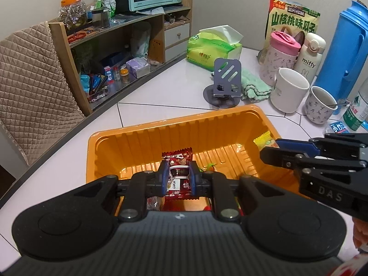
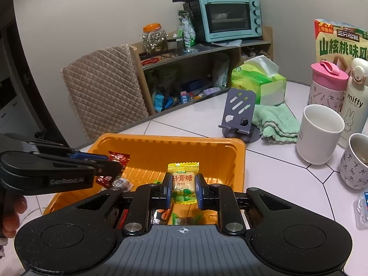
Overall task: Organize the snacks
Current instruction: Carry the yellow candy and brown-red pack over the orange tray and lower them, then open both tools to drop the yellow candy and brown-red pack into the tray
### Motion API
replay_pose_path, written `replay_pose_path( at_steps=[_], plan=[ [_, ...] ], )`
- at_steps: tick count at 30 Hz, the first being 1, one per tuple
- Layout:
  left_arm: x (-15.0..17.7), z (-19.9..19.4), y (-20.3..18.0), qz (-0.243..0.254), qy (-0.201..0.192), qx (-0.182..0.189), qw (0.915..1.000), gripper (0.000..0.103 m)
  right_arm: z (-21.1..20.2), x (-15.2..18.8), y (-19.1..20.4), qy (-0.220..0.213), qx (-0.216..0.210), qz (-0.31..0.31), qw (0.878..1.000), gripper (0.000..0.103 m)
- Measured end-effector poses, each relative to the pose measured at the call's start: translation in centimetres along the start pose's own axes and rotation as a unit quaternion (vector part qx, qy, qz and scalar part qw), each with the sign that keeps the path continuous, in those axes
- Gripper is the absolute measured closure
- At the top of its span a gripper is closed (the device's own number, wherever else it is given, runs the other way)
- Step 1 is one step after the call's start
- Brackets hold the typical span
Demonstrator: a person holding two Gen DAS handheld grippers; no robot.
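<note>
Left wrist view, left gripper [image 1: 179, 179] clamping red "Luck" sachet [image 1: 178, 172], right gripper [image 2: 183, 192] clamping yellow candy [image 2: 184, 184], "miffy" flask [image 1: 309, 54]

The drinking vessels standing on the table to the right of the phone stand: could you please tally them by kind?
Open cups: 2, the white mug and the patterned cup.
Lidded flasks: 2, the pink-lidded tumbler and the miffy bottle.
Blue jug: 1.
Plastic water bottle: 1.
Total: 6.
</note>
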State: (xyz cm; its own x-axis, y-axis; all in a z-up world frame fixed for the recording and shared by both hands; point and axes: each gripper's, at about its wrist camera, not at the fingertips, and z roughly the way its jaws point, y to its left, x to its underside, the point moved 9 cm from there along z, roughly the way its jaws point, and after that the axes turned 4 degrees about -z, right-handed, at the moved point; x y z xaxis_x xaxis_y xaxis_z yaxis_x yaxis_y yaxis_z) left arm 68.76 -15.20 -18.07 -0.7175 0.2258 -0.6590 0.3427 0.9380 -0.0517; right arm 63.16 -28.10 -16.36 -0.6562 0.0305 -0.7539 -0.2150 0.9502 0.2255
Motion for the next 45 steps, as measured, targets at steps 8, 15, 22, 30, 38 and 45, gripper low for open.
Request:
replay_pose_path(
  at_steps=[8,15,22,30,38,45],
  plan=[
    [-0.5,0.7,0.1,0.007,-0.005,-0.004,1.0,0.075,0.2,0.0,-0.4,0.0,0.005,0.004,1.0,0.082],
    [-0.2,0.7,0.6,0.004,-0.001,-0.006,1.0,0.075,0.2,-0.1,-0.4,-0.002,0.004,0.005,1.0,0.082],
    [-0.3,0.4,0.8,0.001,-0.005,-0.005,1.0,0.075,0.5,-0.3,-0.2,-0.002,0.003,0.002,1.0,0.082],
    [-0.7,0.0,0.9,0.0,-0.011,-0.005,0.9999,0.075,0.5,-0.7,0.0,-0.005,0.003,0.0,1.0,0.082],
    [-0.7,0.0,1.0,-0.002,-0.011,-0.006,0.9999,0.075,0.6,-0.7,0.0,-0.005,0.002,0.0,1.0,0.082],
    [-0.9,0.1,1.1,-0.002,-0.012,-0.006,0.9999,0.075,0.7,-0.7,-0.1,-0.005,0.002,0.001,1.0,0.082]
  ],
)
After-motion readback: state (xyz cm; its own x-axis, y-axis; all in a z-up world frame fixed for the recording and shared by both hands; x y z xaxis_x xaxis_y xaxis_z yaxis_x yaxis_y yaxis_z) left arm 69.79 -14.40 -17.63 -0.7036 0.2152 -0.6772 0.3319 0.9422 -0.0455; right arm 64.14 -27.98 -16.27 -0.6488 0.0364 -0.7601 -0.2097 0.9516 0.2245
